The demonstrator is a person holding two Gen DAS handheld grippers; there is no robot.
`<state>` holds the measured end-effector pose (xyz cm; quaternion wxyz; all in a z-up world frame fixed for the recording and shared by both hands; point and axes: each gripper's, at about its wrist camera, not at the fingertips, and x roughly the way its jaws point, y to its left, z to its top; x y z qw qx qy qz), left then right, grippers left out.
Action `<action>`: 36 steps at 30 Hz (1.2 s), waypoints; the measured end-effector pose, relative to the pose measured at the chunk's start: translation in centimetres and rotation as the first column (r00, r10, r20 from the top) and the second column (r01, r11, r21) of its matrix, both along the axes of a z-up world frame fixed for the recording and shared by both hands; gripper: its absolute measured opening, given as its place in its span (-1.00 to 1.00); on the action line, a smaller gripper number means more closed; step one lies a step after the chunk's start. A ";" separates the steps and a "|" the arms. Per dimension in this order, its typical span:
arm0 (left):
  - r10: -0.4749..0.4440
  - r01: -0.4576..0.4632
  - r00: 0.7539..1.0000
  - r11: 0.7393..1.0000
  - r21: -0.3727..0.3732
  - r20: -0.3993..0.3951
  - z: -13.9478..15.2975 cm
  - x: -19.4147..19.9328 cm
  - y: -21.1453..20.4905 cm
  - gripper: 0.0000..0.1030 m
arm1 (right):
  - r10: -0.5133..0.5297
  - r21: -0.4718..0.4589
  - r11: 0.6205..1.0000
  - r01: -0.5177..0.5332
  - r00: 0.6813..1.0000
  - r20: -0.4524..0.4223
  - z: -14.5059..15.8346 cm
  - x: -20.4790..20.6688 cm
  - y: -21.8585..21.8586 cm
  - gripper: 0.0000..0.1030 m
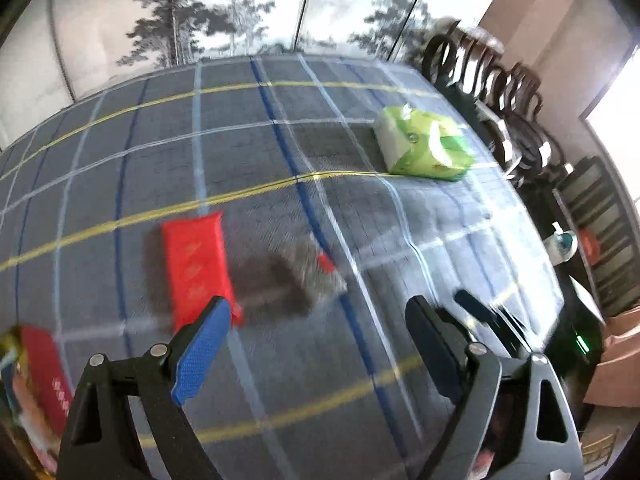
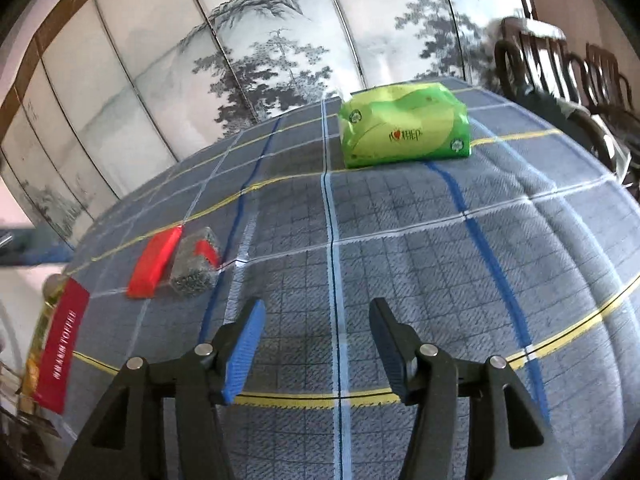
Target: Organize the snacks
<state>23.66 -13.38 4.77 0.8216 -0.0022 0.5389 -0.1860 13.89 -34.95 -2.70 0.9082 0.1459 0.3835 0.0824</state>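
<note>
A red snack packet [image 1: 196, 264] lies flat on the checked tablecloth [image 1: 280, 380], just beyond my left gripper's blue fingertip. A grey packet with a red corner [image 1: 320, 276] lies right of it, blurred. My left gripper [image 1: 320, 320] is open and empty above the cloth. In the right wrist view the red packet [image 2: 154, 262] and the grey packet [image 2: 196, 264] lie side by side at far left. My right gripper [image 2: 318, 312] is open and empty, well right of them. A green bag [image 2: 404, 126] sits at the far side; it also shows in the left wrist view [image 1: 424, 144].
A red box [image 2: 60, 354] stands at the table's left edge, also in the left wrist view [image 1: 40, 376]. Dark wooden chairs [image 1: 500, 92] line the right side of the table. A painted screen [image 2: 260, 48] stands behind the table.
</note>
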 end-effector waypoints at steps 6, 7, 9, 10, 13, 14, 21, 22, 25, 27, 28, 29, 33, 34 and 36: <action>0.025 -0.015 0.996 0.993 0.116 -0.090 -4.5 4.2 -3.3 0.41 | 0.005 0.093 0.996 -0.009 0.999 0.043 0.1 -0.4 -1.1 0.09; 0.029 -0.016 0.994 0.992 0.124 -0.102 -5.2 4.5 -3.6 0.41 | 0.011 0.108 0.994 -0.016 0.999 0.044 0.0 -0.3 -1.2 0.09; 0.034 -0.019 0.993 0.990 0.139 -0.109 -6.2 4.8 -4.1 0.41 | 0.010 0.120 0.993 -0.016 0.999 0.046 0.0 -0.2 -1.4 0.09; 0.040 -0.022 0.993 0.986 0.163 -0.107 -6.7 5.0 -4.4 0.39 | 0.009 0.120 0.993 -0.015 0.999 0.050 0.0 -0.2 -1.4 0.09; 0.069 -0.047 0.991 0.982 0.182 -0.112 -8.5 5.3 -4.4 0.11 | 0.022 0.114 0.993 -0.029 0.998 0.062 0.1 -0.4 -1.1 0.09; 0.063 -0.047 0.995 0.982 0.182 -0.082 -8.4 5.1 -4.5 -0.25 | 0.021 0.113 0.993 -0.028 0.998 0.065 0.1 -0.4 -1.1 0.09; 0.067 -0.060 0.997 0.990 0.130 -0.049 -7.1 0.4 -3.1 -0.40 | -0.017 0.153 0.988 0.011 0.999 0.035 -0.4 -0.1 -2.1 0.09; 0.059 -0.054 0.997 0.991 0.123 -0.042 -6.6 -1.0 -2.6 -0.40 | -0.028 0.161 0.987 0.023 0.999 0.030 -0.5 0.0 -2.4 0.09; 0.084 -0.079 0.994 0.995 0.067 -0.067 -5.9 -5.2 0.5 -0.40 | -0.025 0.156 0.987 0.026 1.000 -0.008 -0.9 0.4 -2.3 0.09; 0.117 -0.113 0.990 0.993 0.044 -0.078 -5.3 -7.6 3.2 -0.40 | -0.018 0.105 0.994 0.020 1.000 -0.022 -0.7 0.7 -1.4 0.09; 0.133 -0.130 0.988 0.991 0.043 -0.073 -5.0 -8.4 4.1 -0.40 | -0.010 0.070 0.997 0.012 1.000 -0.027 -0.6 0.8 -0.8 0.09; 0.155 -0.153 0.986 0.988 0.038 -0.067 -4.5 -9.6 5.6 -0.40 | -0.002 0.028 1.000 0.003 1.000 -0.027 -0.4 0.8 -0.1 0.09; 0.229 -0.231 0.971 0.973 -0.009 -0.073 -2.5 -12.5 9.2 -0.40 | 0.097 0.013 0.995 -0.097 0.995 -0.033 0.9 1.6 4.8 0.09; 0.247 -0.249 0.966 0.968 -0.020 -0.071 -2.0 -13.1 10.3 -0.40 | 0.120 0.021 0.993 -0.119 0.992 -0.038 1.2 1.9 6.1 0.09; 0.278 -0.280 0.959 0.959 -0.033 -0.058 -1.1 -13.6 12.0 -0.40 | 0.170 0.026 0.985 -0.169 0.985 -0.040 1.9 2.8 9.3 0.09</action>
